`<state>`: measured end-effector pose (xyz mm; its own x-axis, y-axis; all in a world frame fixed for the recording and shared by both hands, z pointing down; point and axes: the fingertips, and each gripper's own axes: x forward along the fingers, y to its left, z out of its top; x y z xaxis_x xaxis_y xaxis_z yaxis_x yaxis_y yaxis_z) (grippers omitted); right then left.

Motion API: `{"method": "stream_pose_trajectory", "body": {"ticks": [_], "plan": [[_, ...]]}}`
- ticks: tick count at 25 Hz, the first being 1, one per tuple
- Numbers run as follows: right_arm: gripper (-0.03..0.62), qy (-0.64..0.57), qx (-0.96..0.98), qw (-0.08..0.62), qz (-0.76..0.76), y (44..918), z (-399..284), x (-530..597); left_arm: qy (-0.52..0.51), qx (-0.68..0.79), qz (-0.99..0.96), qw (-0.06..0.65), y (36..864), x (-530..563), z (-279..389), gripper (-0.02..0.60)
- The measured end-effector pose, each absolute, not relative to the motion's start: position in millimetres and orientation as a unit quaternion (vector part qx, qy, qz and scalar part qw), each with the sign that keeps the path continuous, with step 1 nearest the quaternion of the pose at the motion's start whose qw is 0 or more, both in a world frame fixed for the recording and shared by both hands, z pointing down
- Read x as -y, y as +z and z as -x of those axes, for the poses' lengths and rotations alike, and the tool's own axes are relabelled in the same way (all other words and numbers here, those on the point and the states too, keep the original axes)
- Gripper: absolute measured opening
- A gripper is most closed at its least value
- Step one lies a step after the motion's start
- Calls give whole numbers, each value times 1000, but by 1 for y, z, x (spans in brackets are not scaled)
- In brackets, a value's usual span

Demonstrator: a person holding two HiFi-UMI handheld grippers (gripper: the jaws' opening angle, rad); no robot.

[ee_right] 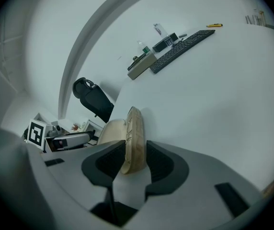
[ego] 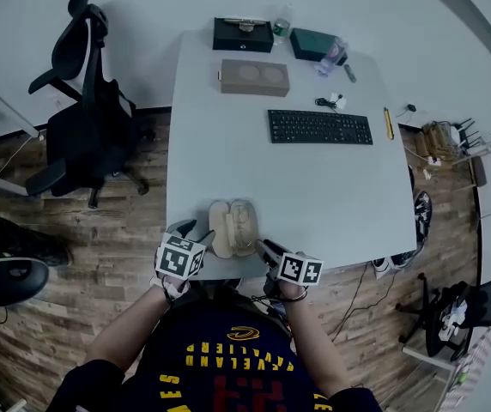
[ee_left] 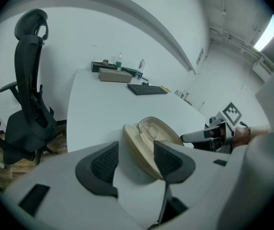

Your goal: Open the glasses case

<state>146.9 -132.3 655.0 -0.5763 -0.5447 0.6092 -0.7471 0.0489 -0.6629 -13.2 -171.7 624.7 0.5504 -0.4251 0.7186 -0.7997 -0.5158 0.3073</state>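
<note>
A beige glasses case [ego: 233, 227] lies open near the front edge of the white table [ego: 314, 196], its two shells spread apart. Glasses [ee_left: 150, 128] show inside one shell. In the left gripper view the case [ee_left: 149, 143] reaches between the jaws of my left gripper [ee_left: 136, 159]; the right pad overlaps it and the left pad stands clear of it. In the right gripper view the raised shell [ee_right: 133, 138] stands on edge between the jaws of my right gripper [ee_right: 136, 158], with slim gaps at both pads. From the head view the left gripper [ego: 196, 233] and right gripper [ego: 267, 249] flank the case.
Farther back on the table are a black keyboard [ego: 320, 127], a tan box [ego: 255, 77], a black box [ego: 243, 34], a dark green box [ego: 312, 44] and a yellow pen [ego: 388, 123]. A black office chair [ego: 82, 110] stands left of the table on the wooden floor.
</note>
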Motion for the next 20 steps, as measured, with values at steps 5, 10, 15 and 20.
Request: {"method": "stream_pose_trajectory", "body": {"ticks": [5, 10, 15, 20], "plan": [[135, 500, 720, 67, -477, 626, -163, 136, 244, 374, -832, 331, 594, 168, 18, 244], [133, 453, 744, 15, -491, 571, -171, 144, 182, 342, -860, 330, 543, 160, 6, 244], [132, 388, 776, -15, -496, 504, -161, 148, 112, 292, -905, 288, 474, 154, -16, 243], [112, 293, 818, -3, -495, 430, -146, 140, 37, 242, -952, 183, 389, 138, -39, 219]]}}
